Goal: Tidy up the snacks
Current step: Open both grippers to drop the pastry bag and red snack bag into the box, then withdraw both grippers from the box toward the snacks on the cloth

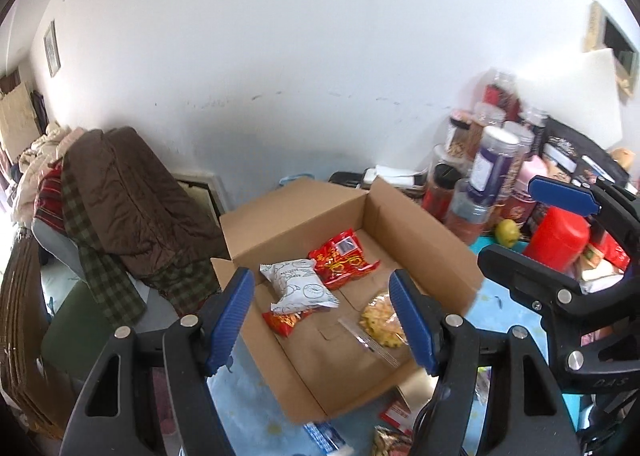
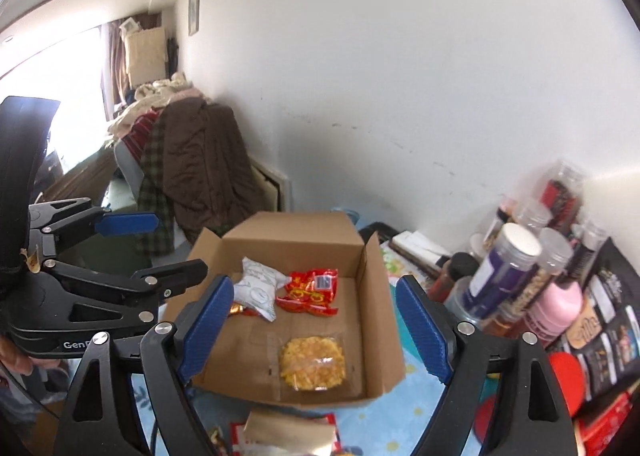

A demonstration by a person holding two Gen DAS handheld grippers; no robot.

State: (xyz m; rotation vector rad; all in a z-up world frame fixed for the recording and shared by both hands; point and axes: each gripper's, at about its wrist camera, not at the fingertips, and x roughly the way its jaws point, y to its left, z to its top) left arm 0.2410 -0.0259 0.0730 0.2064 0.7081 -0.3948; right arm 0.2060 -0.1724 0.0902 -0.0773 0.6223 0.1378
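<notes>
An open cardboard box (image 1: 420, 240) sits on a light-blue patterned tablecloth (image 2: 416, 400), its flaps folded out. Inside lie 4 snack packs: a white printed packet (image 1: 298, 288) near the box's left side, a red packet with yellow print (image 1: 342, 258) just beside it toward the back wall, a smaller red-orange packet (image 1: 286, 322) partly under the white one, and a clear bag of yellow crisps (image 2: 313, 363) lying flat at the front right of the box floor.

The left gripper (image 1: 322, 320) hangs above the near-left edge of the box, its 2 blue-padded fingers standing partly apart with nothing between them; the white packet and the smaller red-orange one show through the gap, below and beyond the pads, untouched. The right gripper (image 2: 316, 332) hangs above the near edge, its jaws spread wide and empty; in the right wrist view the clear bag of crisps lies on the box floor straight beyond the gap, well clear of both pads. Each gripper is also seen from the side in the other's camera, level with its neighbour and apart from it.

On the cloth in front of the box lie a few more wrappers, blurred. To the right of the box stands a crowd of clear lidded jars (image 2: 504, 276), a pink bottle (image 2: 554, 306), a red container (image 1: 558, 240) and a yellow-green apple (image 1: 508, 232). To the left, a chair carries a brown quilted coat (image 1: 136, 199).
</notes>
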